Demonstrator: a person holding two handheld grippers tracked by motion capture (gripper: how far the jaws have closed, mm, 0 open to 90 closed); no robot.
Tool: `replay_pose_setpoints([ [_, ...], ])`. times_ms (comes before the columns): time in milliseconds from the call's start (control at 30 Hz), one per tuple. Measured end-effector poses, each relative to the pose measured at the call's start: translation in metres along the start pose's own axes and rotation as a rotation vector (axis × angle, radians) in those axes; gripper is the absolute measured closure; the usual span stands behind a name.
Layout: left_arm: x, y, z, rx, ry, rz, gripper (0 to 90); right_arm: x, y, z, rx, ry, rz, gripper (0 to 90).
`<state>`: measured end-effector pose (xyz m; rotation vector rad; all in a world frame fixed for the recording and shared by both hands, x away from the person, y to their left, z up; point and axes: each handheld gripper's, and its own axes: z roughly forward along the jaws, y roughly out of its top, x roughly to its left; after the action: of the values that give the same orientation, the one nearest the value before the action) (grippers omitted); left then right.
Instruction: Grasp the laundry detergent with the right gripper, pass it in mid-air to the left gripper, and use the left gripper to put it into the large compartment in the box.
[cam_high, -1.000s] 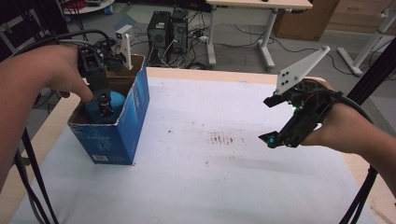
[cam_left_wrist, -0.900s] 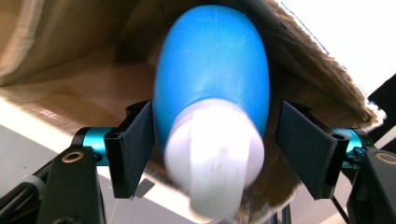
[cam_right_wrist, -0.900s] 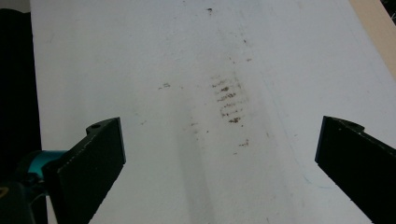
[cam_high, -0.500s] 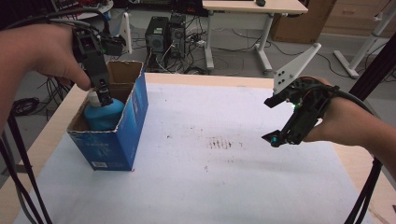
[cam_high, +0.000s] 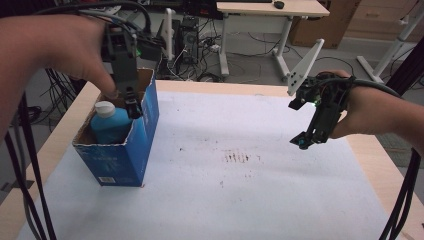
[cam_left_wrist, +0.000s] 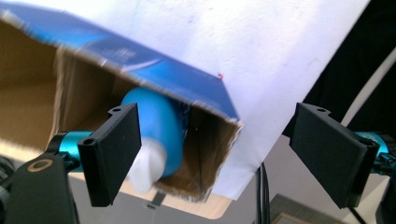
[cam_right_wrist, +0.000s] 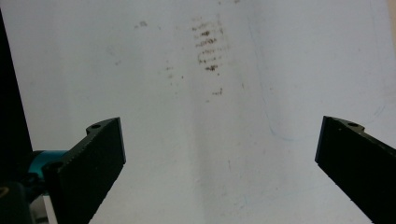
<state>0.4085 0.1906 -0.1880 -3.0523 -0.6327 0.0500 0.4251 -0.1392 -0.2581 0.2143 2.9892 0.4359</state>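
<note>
While the bottle (cam_high: 109, 122) fills the box (cam_high: 120, 155) (blue), stains (cam_high: 240, 158) lie apart.

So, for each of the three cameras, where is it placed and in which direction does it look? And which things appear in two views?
High view: fixed above the person's side, looking forward and down at the white-covered table; both forearms, left tongs and right tongs show.
Left gripper view: rides on the left tongs, looking into the blue cardboard box at the blue bottle.
Right gripper view: rides on the right tongs, looking down at brown stains.
Shared: box and bottle with the left view; stains with the right.
</note>
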Motion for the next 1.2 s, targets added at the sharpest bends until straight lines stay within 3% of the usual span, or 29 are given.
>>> replay_pose_setpoints([
  [33, -0.006, 0.008, 0.003, 0.009, 0.002, 0.035, 15.8, -0.001, 0.0, 0.0, 0.013, 0.002, -0.001, 0.6],
  [133, -0.014, 0.017, 0.005, 0.007, -0.018, 0.078, 13.3, -0.009, -0.001, 0.001, 0.069, 0.013, -0.005, 0.6],
  [400, -0.025, 0.035, 0.016, -0.01, -0.041, 0.159, 8.6, -0.022, -0.005, 0.003, 0.122, 0.028, 0.01, 0.6],
  [700, -0.033, 0.055, 0.037, 0.006, -0.06, 0.203, 1.7, -0.029, -0.006, 0.011, 0.166, 0.043, 0.0, 0.6],
  [1200, -0.041, 0.068, 0.039, 0.009, -0.08, 0.247, 1.7, -0.033, -0.007, 0.011, 0.176, 0.049, 0.003, 0.6],
])
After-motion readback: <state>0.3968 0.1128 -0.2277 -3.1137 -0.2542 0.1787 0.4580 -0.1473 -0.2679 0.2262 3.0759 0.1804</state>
